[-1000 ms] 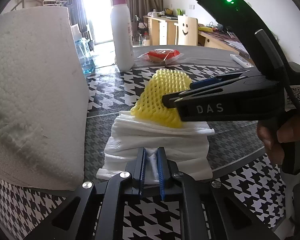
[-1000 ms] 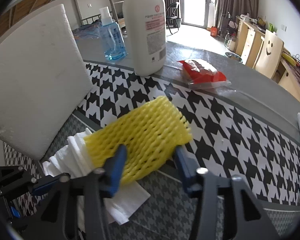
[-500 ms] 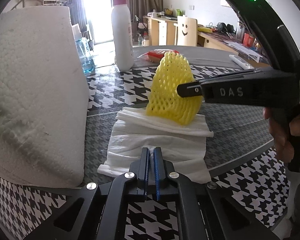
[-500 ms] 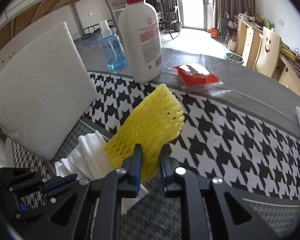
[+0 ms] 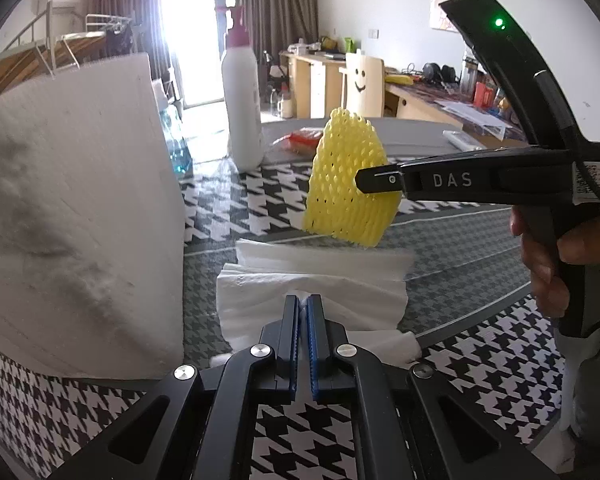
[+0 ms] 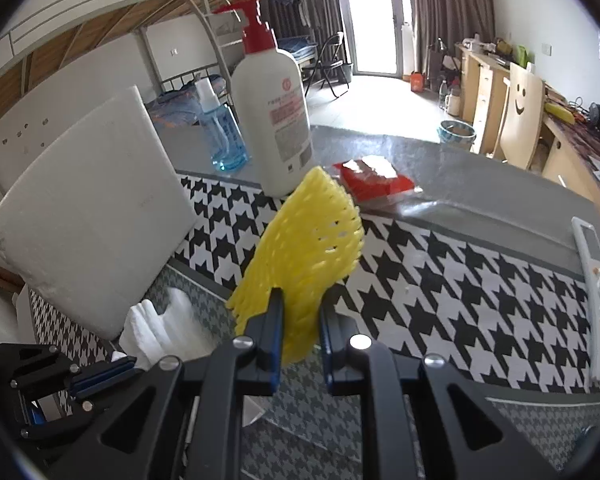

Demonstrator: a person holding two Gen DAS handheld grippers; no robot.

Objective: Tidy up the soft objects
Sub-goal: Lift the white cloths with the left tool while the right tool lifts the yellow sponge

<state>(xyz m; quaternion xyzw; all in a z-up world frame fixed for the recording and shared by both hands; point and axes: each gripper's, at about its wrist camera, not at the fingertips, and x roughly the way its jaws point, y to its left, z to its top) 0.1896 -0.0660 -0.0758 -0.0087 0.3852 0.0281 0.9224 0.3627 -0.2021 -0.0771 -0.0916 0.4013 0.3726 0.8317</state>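
Note:
A yellow foam fruit net (image 6: 312,232) hangs squeezed flat in my right gripper (image 6: 300,304), which is shut on its lower end. In the left wrist view the net (image 5: 340,176) floats just above a stack of folded white tissues (image 5: 312,284), with the right gripper (image 5: 364,180) reaching in from the right and a hand on its handle. My left gripper (image 5: 303,308) is shut on the near edge of the tissue stack, white paper pinched between its blue pads. The right wrist view has the tissues (image 6: 160,320) at lower left, beside the left gripper (image 6: 100,368).
A thick white foam board (image 5: 72,208) leans close on the left. Behind stand a white pump bottle (image 6: 274,120) and a blue bottle (image 6: 222,132). A red packet (image 6: 374,180) lies on the grey table, and a remote (image 6: 592,292) on the houndstooth cloth (image 6: 440,280) at right.
The right gripper closed on the yellow net and raised it off the tissue stack, turning it upright. The left jaws closed fully on the tissue edge.

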